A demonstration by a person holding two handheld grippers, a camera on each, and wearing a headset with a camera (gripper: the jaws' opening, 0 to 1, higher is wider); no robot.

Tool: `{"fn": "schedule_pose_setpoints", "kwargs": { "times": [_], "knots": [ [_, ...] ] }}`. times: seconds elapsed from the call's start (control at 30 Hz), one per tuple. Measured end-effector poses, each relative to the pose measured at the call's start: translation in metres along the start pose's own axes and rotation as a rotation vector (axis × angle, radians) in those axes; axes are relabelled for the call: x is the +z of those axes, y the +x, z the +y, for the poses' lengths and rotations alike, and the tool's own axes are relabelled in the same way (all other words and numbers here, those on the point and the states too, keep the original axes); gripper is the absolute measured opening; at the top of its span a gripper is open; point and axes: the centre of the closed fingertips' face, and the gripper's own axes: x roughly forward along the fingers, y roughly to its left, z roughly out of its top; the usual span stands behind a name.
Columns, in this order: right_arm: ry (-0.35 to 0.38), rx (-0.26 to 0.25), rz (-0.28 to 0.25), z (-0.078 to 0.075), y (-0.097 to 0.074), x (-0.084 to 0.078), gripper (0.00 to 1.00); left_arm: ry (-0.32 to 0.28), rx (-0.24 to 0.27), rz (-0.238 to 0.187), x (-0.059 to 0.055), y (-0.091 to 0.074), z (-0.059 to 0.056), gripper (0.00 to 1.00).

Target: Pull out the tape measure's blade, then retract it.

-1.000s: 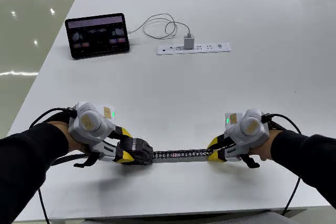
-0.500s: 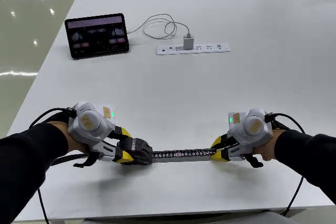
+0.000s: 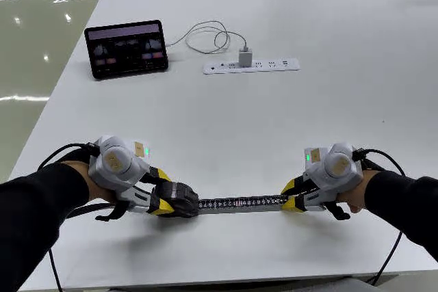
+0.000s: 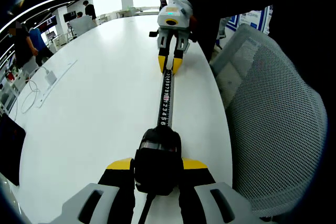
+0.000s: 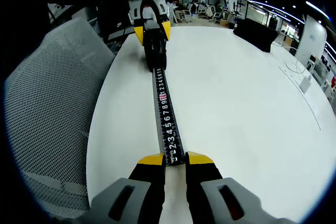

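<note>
Your left gripper (image 3: 163, 201), lower left of the head view, is clamped on the black tape measure case (image 3: 182, 200). Its numbered dark blade (image 3: 239, 203) stretches right across the white table (image 3: 274, 121) to your right gripper (image 3: 290, 202), pinched on its tip.

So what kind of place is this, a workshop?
Probably an open-plan office or lab, not a workshop: a large white table, a mesh office chair beside it, and a tablet and power strip on the table.
</note>
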Motion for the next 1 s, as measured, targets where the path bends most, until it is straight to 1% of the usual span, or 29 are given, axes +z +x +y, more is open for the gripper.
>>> {"fn": "schedule_pose_setpoints", "kwargs": {
  "times": [0.3, 0.63, 1.0],
  "knots": [
    [0.008, 0.005, 0.006, -0.001, -0.005, -0.006, 0.09, 0.007, -0.001, 0.005, 0.000, 0.000, -0.001, 0.28],
    [0.020, -0.002, 0.014, -0.005, -0.012, -0.015, 0.09, 0.007, -0.002, 0.006, 0.000, 0.000, -0.001, 0.28],
    [0.033, -0.005, 0.018, -0.005, -0.019, -0.023, 0.09, 0.006, -0.004, 0.006, 0.000, 0.000, 0.000, 0.28]
  ]
}}
